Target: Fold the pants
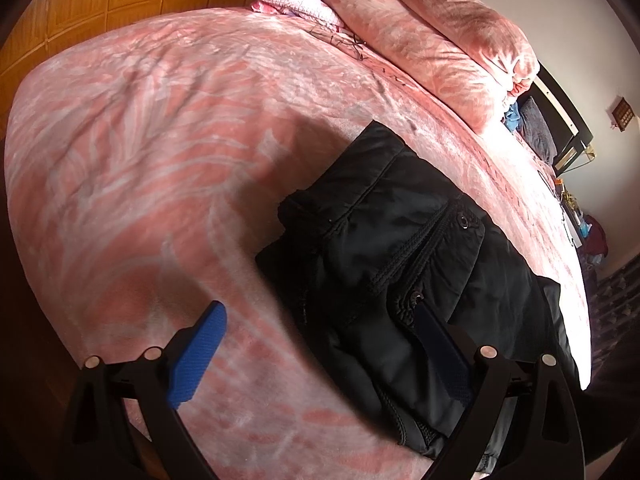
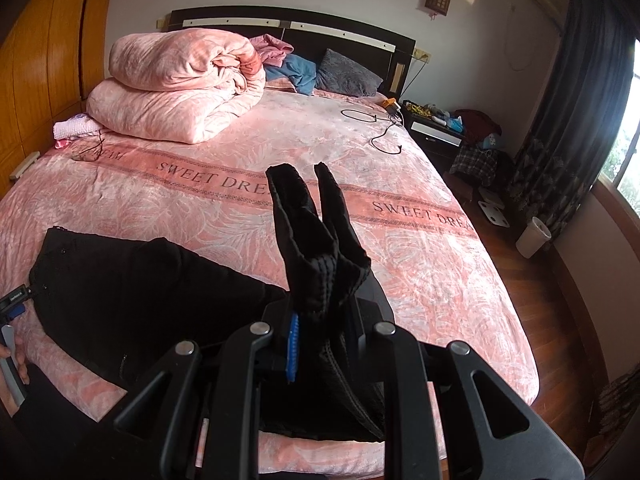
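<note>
Black pants [image 1: 392, 248] lie on the pink bedspread [image 1: 140, 152], waistband end with a zip and snap toward my left gripper [image 1: 320, 316]. The left gripper is open, one blue pad on the bedspread side, the other over the waistband. In the right wrist view the pants [image 2: 132, 280] stretch across the near part of the bed. My right gripper [image 2: 320, 336] is shut on the leg ends [image 2: 312, 236], which stick up above the fingers. The left gripper shows at the left edge [image 2: 14, 304].
A rolled pink duvet [image 2: 180, 92] and pillows [image 2: 344, 72] lie at the head of the bed. A black cable [image 2: 380, 128] lies on the far right of the bedspread. A nightstand [image 2: 436, 128], clutter and a white bin [image 2: 532, 236] stand on the wooden floor to the right.
</note>
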